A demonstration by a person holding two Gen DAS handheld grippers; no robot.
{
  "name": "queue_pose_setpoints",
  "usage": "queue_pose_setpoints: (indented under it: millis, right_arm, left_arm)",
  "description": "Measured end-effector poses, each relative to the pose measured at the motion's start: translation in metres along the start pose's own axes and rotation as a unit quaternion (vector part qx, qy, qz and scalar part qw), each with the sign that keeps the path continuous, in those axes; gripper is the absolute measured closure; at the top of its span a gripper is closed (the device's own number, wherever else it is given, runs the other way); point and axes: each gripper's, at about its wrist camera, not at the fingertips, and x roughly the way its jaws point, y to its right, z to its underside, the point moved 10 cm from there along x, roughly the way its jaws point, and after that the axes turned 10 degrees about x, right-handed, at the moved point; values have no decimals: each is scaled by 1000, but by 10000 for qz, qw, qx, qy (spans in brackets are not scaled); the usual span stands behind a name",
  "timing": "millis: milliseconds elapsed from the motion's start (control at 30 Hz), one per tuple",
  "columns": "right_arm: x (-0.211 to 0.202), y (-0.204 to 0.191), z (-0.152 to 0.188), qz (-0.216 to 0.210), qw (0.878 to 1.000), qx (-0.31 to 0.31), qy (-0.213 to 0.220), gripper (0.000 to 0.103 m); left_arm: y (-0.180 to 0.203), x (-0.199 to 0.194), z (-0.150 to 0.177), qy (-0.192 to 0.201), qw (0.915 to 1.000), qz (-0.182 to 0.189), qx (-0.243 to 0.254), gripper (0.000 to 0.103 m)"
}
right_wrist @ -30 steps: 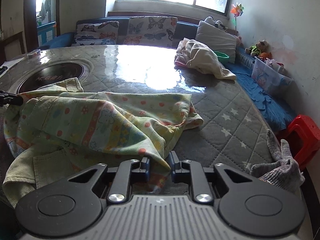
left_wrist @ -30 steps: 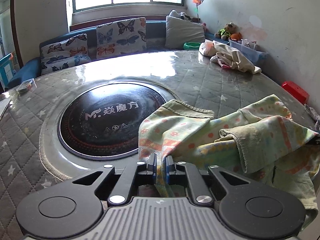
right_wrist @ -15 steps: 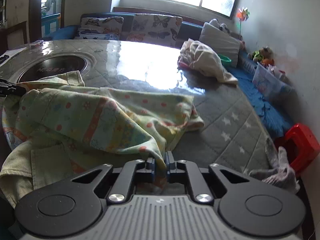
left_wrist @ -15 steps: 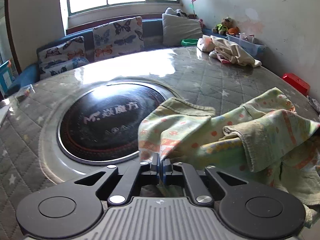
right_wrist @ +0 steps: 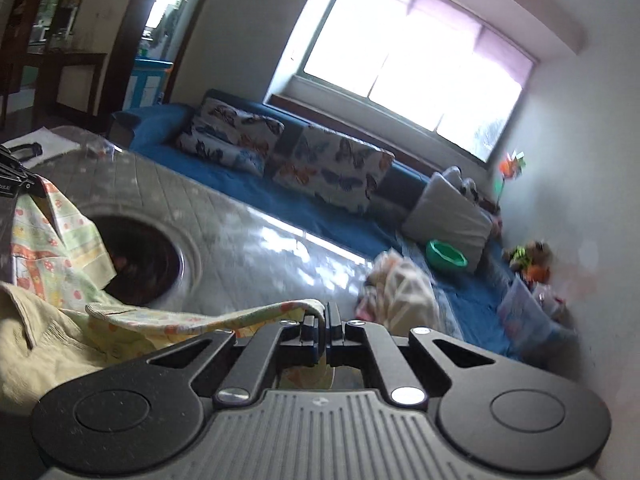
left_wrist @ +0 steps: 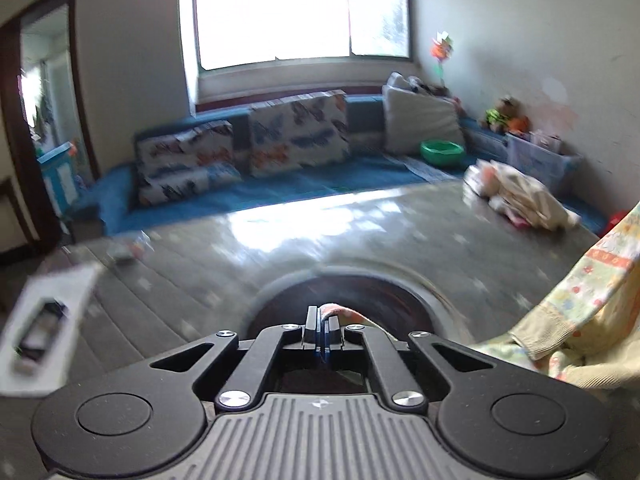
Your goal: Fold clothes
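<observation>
A pale green printed garment (left_wrist: 576,320) with a corduroy lining hangs in the air between my two grippers, above the quilted round table (left_wrist: 200,280). My left gripper (left_wrist: 322,330) is shut on one edge of the garment. My right gripper (right_wrist: 322,330) is shut on another edge, with the cloth (right_wrist: 52,264) draping to its left. The left gripper's body (right_wrist: 12,176) shows at the far left of the right wrist view, holding the cloth up.
A dark round hotplate (left_wrist: 360,300) sits in the table's middle. A pile of cream clothes (left_wrist: 516,196) lies at the table's far right. A white paper with a dark object (left_wrist: 44,320) lies at the left. A blue sofa with cushions (left_wrist: 296,140) runs behind.
Both grippers closed on the garment's edges and lifted it off the table. Both views now tilt up toward the window, and the right view is rolled.
</observation>
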Motion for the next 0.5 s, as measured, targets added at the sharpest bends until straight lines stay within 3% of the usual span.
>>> queue_pose_setpoints:
  millis: [167,333,500]
  right_arm:
    - [51,-18,-79,1,9995,-197,254,101]
    - [97,-29,-165,-80,9972,211,707,101]
    - [115,-33,-218,-249,9933,591,957,101]
  left_arm:
    - [-72,19,-54,75,9978,-565,-324,101]
    - [-150,24,-111,335,9896,-1208,-706,101]
    - [-207,4,-144,595,9808,-1572,-989,101]
